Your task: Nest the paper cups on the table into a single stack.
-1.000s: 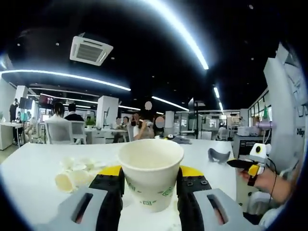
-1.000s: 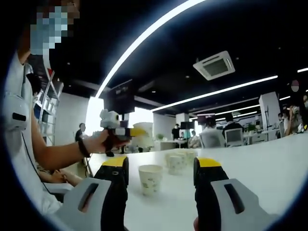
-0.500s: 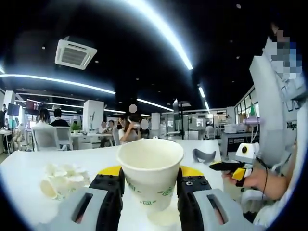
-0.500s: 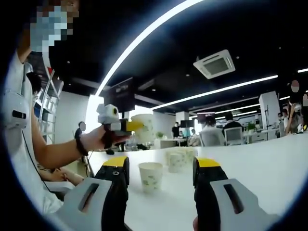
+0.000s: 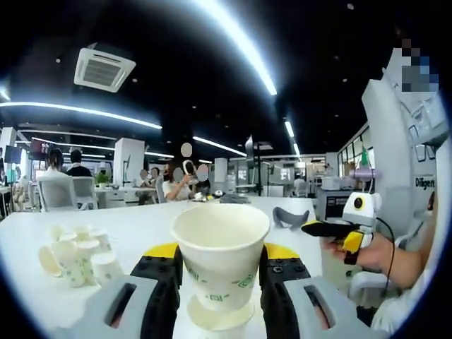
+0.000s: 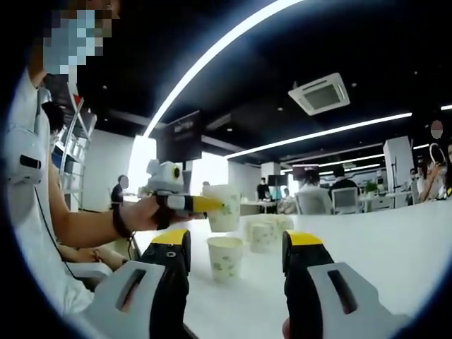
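My left gripper (image 5: 220, 272) clamps a paper cup (image 5: 220, 254), its base hidden; my right gripper (image 6: 235, 258) gapes, a standing cup (image 6: 225, 258) at 12 o'clock.

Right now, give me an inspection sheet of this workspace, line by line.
Surface: white table, long and pale.
Job's things: one paper cup held raised above a single upright cup; a cluster of cups stands further along the table.
Clutter: grey object lying on the table, too small to identify.
Grippers: left hand-held gripper shut on the paper cup; right hand-held gripper open, holding nothing.
Cables: a dark cable runs by the person's right hand.
Surroundings: open office, ceiling light strips, an air-conditioning unit, seated people at desks.
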